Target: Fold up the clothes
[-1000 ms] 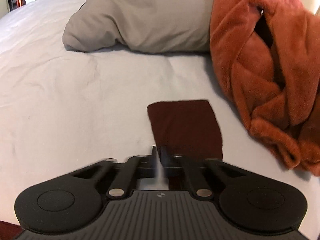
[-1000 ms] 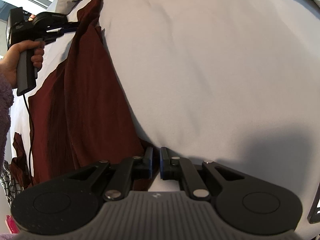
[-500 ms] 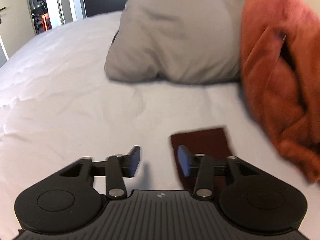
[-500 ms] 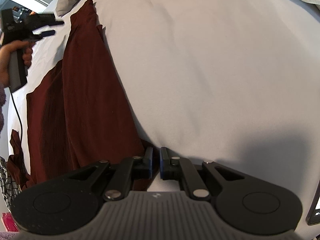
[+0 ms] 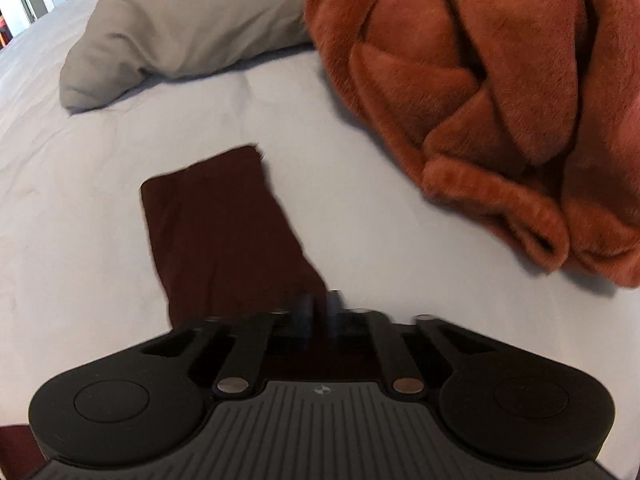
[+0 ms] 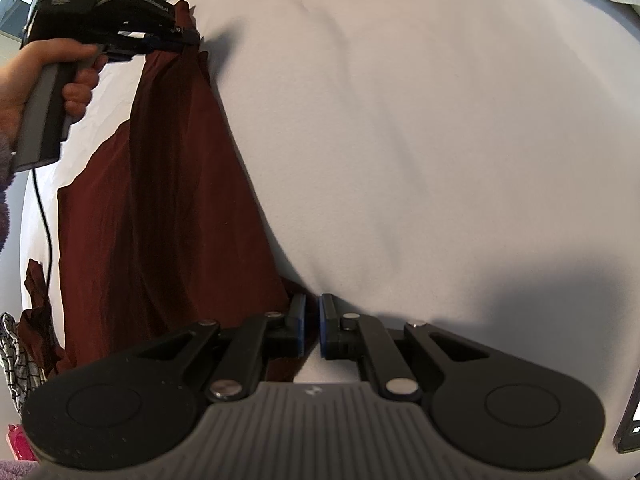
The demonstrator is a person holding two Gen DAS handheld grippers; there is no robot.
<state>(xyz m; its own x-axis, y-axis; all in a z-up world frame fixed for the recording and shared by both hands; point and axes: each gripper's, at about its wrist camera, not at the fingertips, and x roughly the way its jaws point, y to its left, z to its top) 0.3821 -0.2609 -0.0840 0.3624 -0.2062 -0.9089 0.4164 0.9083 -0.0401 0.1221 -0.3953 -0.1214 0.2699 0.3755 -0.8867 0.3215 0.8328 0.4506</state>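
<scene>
Nearest in the right wrist view, the right gripper (image 6: 312, 330) points steeply down at the pale grey bed sheet (image 6: 420, 140), its blue-padded fingers (image 6: 298, 320) drawn almost together with only a narrow slit between them. The near corner of a dark maroon thin-fabric garment (image 6: 160, 220) lies at the left finger; whether cloth is pinched in the slit cannot be told. From there the garment runs away up the left side of the sheet as a long, narrowing strip. At its far end the left gripper (image 6: 188, 36), held by the person's left hand (image 6: 44, 76), has its tips closed together on the cloth's upper edge, which bunches up around them.

In the left wrist view the fingertips are blurred but meet over the maroon fabric, and a flat, squared-off flap of the garment (image 5: 224, 224) lies on the sheet just beyond them. Farther off to the right sits a heaped rust-orange plush blanket (image 5: 500, 80). A soft beige-grey pillow (image 5: 192, 20) lies behind, touching the blanket's left side.
</scene>
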